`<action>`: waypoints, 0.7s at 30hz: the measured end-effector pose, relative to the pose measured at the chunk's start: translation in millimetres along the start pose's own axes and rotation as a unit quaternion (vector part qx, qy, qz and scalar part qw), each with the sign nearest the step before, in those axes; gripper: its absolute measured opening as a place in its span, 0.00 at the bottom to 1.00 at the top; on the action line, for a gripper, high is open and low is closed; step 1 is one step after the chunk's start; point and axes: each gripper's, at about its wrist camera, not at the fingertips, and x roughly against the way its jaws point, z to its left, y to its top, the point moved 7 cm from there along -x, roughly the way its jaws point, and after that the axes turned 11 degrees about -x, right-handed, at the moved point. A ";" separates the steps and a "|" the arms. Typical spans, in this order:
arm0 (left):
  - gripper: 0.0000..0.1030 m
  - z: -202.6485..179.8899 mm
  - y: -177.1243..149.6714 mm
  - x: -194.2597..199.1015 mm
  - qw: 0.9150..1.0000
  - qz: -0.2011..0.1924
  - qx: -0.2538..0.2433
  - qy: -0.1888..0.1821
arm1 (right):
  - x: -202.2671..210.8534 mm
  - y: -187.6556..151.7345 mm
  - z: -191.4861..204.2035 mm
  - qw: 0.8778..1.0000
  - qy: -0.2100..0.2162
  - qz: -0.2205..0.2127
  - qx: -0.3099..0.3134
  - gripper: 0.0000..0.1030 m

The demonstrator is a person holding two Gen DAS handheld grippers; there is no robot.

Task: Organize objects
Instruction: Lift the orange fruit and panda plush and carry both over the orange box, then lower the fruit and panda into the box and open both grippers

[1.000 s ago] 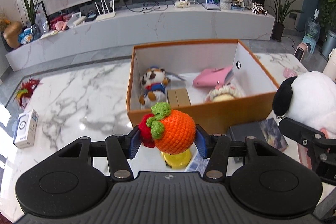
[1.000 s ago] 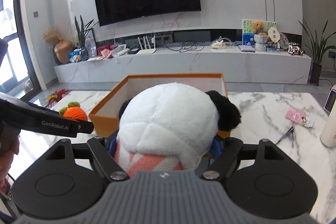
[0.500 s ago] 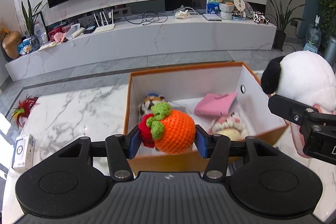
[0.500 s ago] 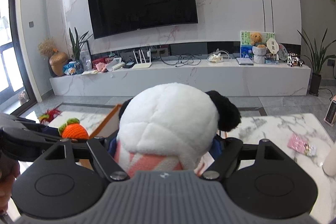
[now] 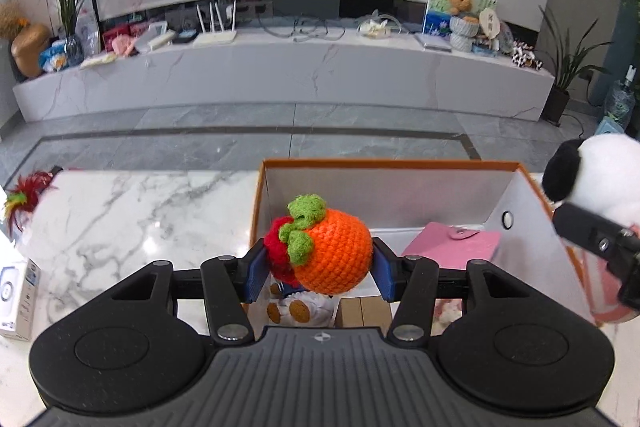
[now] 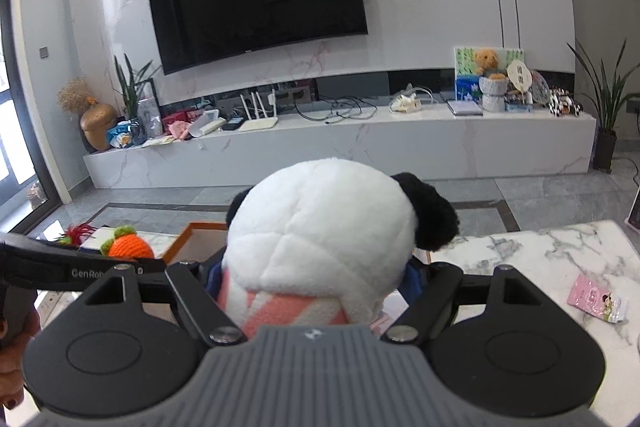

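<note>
Left gripper (image 5: 318, 261) clamped on crocheted orange (image 5: 334, 253) above orange box (image 5: 400, 165), right gripper (image 6: 314, 277) clamped on plush panda (image 6: 320, 223), pink pouch (image 5: 452, 247) inside box at three o'clock of the orange

Bright orange crochet fruit (image 5: 335, 255) with a fuzzy green leaf top and a red knitted bit at its nine o'clock, flanked by blue pads on the black left claw (image 5: 318, 273). The box (image 5: 360, 163) shows an orange rim and outside, white walls within, and a pink pouch (image 5: 452, 247) inside. White counter (image 5: 120, 219) veined in grey marble. At three o'clock, the plush panda (image 6: 320, 239): white head, black ears, pink-and-white stripes below, in the black right claw (image 6: 314, 281). A red feathery thing (image 5: 24, 191) with green and yellow sits at nine o'clock.
</note>
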 end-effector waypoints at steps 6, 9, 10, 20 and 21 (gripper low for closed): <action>0.59 -7.3 -5.8 -31.4 1.000 0.021 0.001 0.000 | -34.8 -3.7 -10.9 0.999 -0.003 0.016 -0.031 0.77; 0.59 -13.6 -11.8 -42.8 0.999 0.034 0.002 -0.004 | -49.2 -10.5 -9.8 0.999 -0.004 0.028 -0.033 0.77; 0.59 -15.5 -13.5 -45.9 0.999 0.037 0.001 -0.006 | -52.6 -13.6 -9.6 0.999 -0.005 0.032 -0.033 0.77; 0.59 -28.2 -21.6 -61.5 0.998 0.058 0.000 -0.014 | -76.5 -27.3 -15.3 0.997 -0.015 0.063 -0.040 0.77; 0.59 -30.9 -21.1 -63.6 0.998 0.061 -0.004 -0.011 | -77.8 -29.2 -15.7 0.997 -0.016 0.066 -0.040 0.77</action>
